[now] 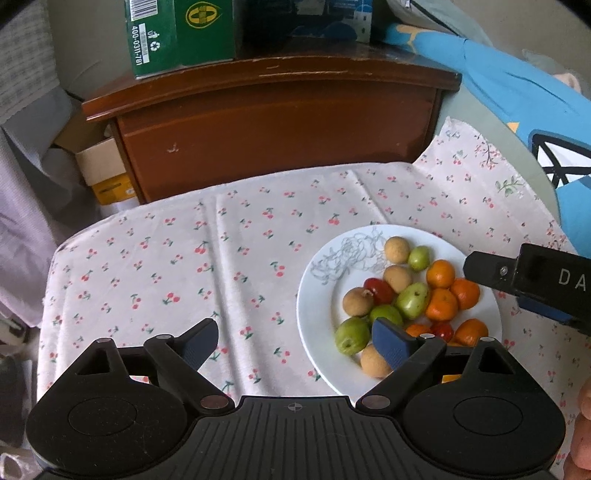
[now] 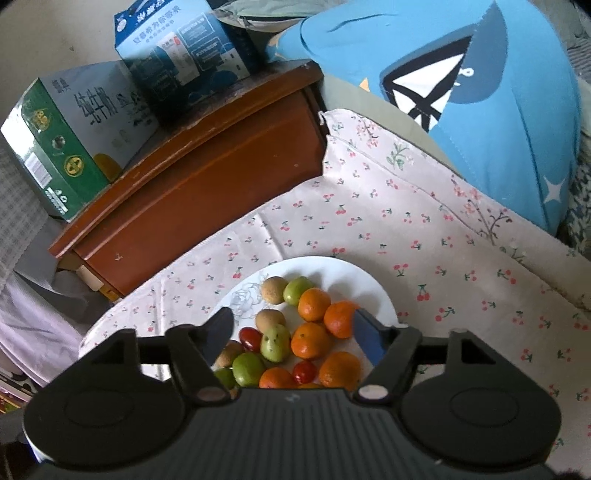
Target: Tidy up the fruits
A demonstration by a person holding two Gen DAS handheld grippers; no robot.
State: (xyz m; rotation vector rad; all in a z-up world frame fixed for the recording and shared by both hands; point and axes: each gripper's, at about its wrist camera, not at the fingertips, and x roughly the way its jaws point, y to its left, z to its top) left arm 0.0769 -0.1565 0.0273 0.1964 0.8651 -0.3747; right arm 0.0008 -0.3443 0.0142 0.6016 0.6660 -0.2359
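A white plate (image 1: 314, 295) (image 2: 369, 280) sits on the cherry-print cloth (image 1: 166, 277), right of centre. It holds several oranges (image 1: 441, 304) (image 2: 310, 339), green fruits (image 1: 413, 299) (image 2: 275, 343), tan round fruits (image 1: 397, 249) (image 2: 274, 290) and red cherry tomatoes (image 1: 380, 290) (image 2: 250, 339). My left gripper (image 1: 295, 336) is open above the plate's left rim, its right finger (image 1: 389, 343) over the near fruits and nothing gripped. My right gripper (image 2: 293, 325) hangs open over the pile, fruit showing between its fingers, the pads touching none. A right-gripper finger (image 1: 491, 273) reaches in from the right.
A brown wooden cabinet (image 1: 277, 140) (image 2: 207, 192) stands right behind the table, bearing a green carton (image 1: 177, 33) (image 2: 66, 147) and a blue carton (image 2: 184, 44). A blue plush cushion (image 2: 480, 92) lies at the far right. Cardboard boxes (image 1: 103, 166) sit at the left.
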